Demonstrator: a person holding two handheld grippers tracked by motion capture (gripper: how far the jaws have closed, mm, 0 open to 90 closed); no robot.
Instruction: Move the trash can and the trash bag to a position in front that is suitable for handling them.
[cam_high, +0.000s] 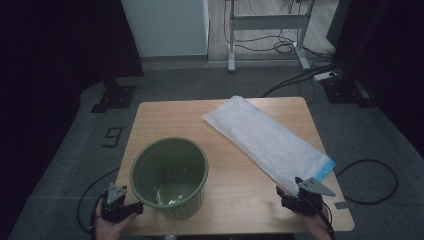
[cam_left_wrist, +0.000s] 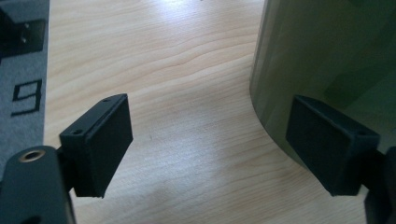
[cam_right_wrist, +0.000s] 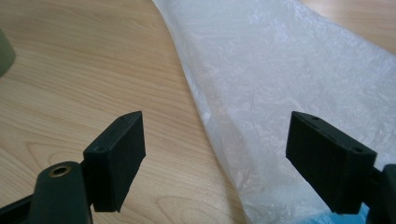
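Bucket (cam_left_wrist: 327, 56) cropped at frame edge

Bare table (cam_high: 165, 117) behind bucket (cam_high: 169, 176)

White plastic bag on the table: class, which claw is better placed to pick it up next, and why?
Probably the right claw. It sits open at the near end of the white plastic bag, whose edge lies between its jaws, while the left claw is beside the green bin.

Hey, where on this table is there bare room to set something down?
Bare wood lies along the table's far left, behind the green bucket, and in the front strip between bucket and white plastic bag. The right side is crowded by the bag and right tool.
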